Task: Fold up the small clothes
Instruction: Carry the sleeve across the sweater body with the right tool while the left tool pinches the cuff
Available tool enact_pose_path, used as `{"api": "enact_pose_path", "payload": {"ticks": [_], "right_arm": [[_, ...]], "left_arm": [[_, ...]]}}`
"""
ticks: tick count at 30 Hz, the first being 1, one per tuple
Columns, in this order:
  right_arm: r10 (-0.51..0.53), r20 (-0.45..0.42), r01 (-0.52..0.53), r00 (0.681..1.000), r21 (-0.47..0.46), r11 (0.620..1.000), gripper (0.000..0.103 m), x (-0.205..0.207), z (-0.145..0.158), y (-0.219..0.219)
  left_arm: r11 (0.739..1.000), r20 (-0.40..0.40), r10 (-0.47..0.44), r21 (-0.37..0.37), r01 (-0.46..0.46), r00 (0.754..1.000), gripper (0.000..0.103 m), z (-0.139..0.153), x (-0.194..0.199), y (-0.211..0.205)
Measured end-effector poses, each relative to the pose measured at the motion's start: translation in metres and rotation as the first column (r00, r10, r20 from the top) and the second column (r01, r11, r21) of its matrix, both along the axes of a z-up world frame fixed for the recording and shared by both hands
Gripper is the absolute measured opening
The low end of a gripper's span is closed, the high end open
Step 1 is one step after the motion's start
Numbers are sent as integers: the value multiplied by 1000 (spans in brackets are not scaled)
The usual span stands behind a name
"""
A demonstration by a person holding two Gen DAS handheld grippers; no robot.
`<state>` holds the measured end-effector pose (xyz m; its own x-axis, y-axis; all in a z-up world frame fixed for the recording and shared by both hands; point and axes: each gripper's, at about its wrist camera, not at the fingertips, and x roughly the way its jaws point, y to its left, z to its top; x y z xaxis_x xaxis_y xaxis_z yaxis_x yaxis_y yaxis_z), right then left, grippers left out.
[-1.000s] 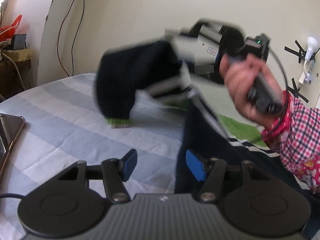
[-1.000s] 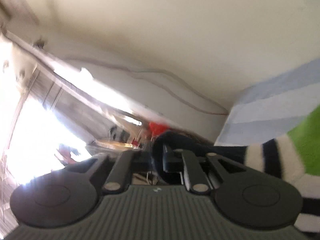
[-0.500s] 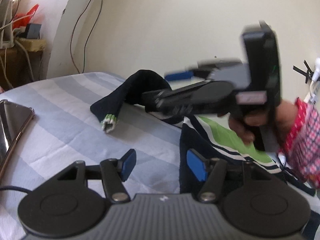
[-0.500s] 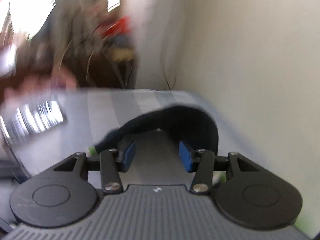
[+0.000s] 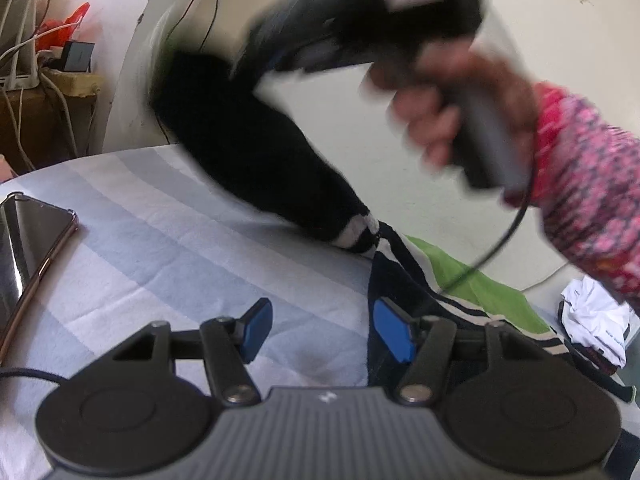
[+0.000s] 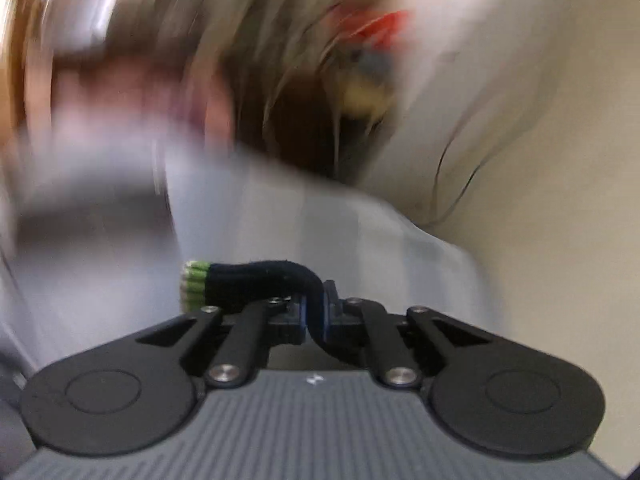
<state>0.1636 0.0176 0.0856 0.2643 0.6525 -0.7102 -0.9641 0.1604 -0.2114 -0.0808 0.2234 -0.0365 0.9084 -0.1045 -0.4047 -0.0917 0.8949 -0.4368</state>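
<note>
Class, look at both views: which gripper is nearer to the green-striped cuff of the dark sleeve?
Right. The right gripper has just closed, clamping the dark sleeve just behind its green-striped cuff. The left gripper stands open over the striped bedsheet, holding nothing, apart from it.

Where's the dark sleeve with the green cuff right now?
The sleeve is pinched in the right gripper, whose jaws have just closed on it, cuff sticking out left in the right wrist view; it hangs lifted above the striped bedsheet, left of the garment's green body.
</note>
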Motion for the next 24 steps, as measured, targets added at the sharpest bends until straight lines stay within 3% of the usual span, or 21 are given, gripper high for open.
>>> {"api": "enact_pose_path", "payload": {"ticks": [1,3,4,6,9,13,16,19,21,23,24], "right_arm": [[-75,-162,92,984,100,991,10,17,24,-7],[-172,-351,250,920,190,949,10,44,52,-26],[-208,-405,315,890,216,924,10,57,61,-35],[-295,-463,445,836,256,858,10,78,73,-68],[-411,-474,583,779,307,752,10,96,80,-124],[-528,-528,744,665,412,526,10,90,76,-238],[-596,-553,810,582,454,371,10,70,52,-304],[-630,-609,863,482,454,222,10,56,31,-368],[-645,-642,879,415,466,101,10,41,16,-411],[-640,-680,865,359,500,-46,10,20,-2,-456],[-647,-686,864,332,497,-84,10,13,-11,-470]], "left_arm": [[1000,-3,-2,-5,2,1000,58,0,1,1],[1000,-7,0,-7,0,1000,58,0,2,1],[1000,-5,1,-7,-1,1000,58,0,2,1],[1000,2,0,-2,0,1000,58,0,0,0],[1000,8,-10,4,10,1000,60,1,0,0],[993,21,-107,-51,108,994,68,2,2,7],[981,7,-155,-114,155,988,68,11,17,14],[985,4,-158,-73,157,987,69,31,40,10],[988,-17,-151,-15,151,988,69,43,60,1],[988,-61,-149,22,150,987,69,50,87,-9],[986,-81,-161,25,164,984,68,51,100,-14]]}}
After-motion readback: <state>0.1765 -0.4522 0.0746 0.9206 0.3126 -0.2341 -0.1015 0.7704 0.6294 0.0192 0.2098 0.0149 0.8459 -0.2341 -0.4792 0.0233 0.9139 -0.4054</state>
